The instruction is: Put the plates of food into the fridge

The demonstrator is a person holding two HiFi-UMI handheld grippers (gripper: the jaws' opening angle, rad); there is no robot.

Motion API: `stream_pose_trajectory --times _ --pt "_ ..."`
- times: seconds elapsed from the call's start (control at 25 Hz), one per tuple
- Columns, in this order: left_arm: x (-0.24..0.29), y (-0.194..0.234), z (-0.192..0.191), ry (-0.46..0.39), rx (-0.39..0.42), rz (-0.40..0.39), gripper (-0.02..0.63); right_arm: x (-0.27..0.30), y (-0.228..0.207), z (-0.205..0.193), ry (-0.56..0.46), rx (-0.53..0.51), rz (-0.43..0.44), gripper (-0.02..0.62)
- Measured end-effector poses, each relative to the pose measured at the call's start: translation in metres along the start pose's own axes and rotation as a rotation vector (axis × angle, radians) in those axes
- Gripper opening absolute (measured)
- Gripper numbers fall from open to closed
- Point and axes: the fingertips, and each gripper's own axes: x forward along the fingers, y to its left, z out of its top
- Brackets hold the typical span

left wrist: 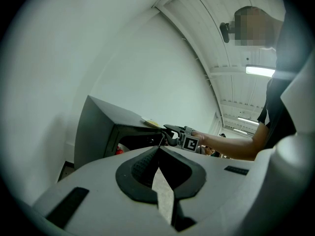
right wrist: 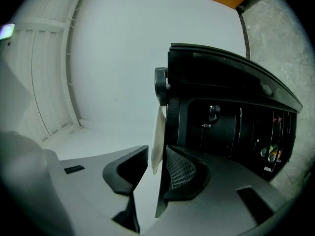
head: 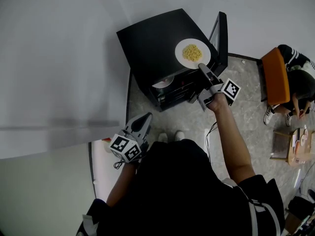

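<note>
The plate (head: 192,53) of yellow food sits on top of the black fridge (head: 147,38) - right gripper (head: 201,68) jaws pinching its near rim. In front of the fridge, the left gripper (head: 145,119) hangs empty, jaws pressed together.

**A:** Bright enough?

**B:** Yes, soft and even. The white walls wash out, and the fridge (head: 152,38) goes near-black inside (little detail there).

**A:** And the gripper views?

**B:** Round fisheye with dark corners and bowed lines. A ceiling strip light (left wrist: 261,71) glares. The left claw (left wrist: 158,150) and right claw (right wrist: 157,148) blur up close, and the plate (right wrist: 158,127) edge shows pale.
</note>
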Motion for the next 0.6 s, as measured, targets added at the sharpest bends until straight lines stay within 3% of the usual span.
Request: stream_pose_trajectory --times 0.6 --pt "-0.009 0.002 -0.002 -0.006 0.003 0.003 0.023 -0.004 0.002 -0.005 0.006 0.032 -0.014 0.061"
